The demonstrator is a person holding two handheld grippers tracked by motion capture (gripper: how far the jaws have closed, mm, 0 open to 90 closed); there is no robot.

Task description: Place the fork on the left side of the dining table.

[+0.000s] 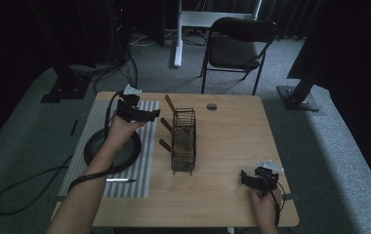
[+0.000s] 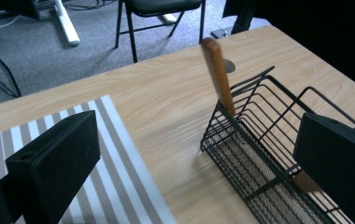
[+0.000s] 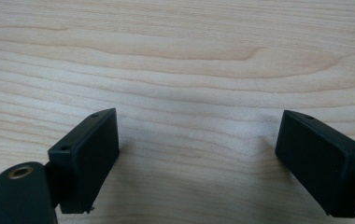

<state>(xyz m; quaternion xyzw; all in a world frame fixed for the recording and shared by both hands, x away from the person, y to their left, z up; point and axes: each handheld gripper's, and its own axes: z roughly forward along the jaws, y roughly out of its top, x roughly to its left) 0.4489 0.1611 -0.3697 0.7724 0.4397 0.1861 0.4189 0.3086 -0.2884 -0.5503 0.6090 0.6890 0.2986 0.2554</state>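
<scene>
A black wire basket (image 1: 184, 141) stands at the middle of the wooden table (image 1: 227, 131), with three brown-handled utensils (image 1: 169, 104) sticking out of its left side. In the left gripper view the basket (image 2: 264, 154) is close ahead on the right, one wooden handle (image 2: 217, 74) rising at its near corner. My left gripper (image 1: 147, 116) hovers open over the striped mat (image 1: 144, 161), just left of the basket, nothing between its jaws. My right gripper (image 1: 252, 179) rests open at the table's front right, jaws wide over bare wood (image 3: 194, 93).
A dark round plate (image 1: 127, 156) lies on the striped mat under my left forearm. A knife or pen-like utensil (image 1: 121, 181) lies on the mat's front part. A small round grommet (image 1: 212, 107) sits at the table's far edge. A folding chair (image 1: 237, 46) stands beyond the table.
</scene>
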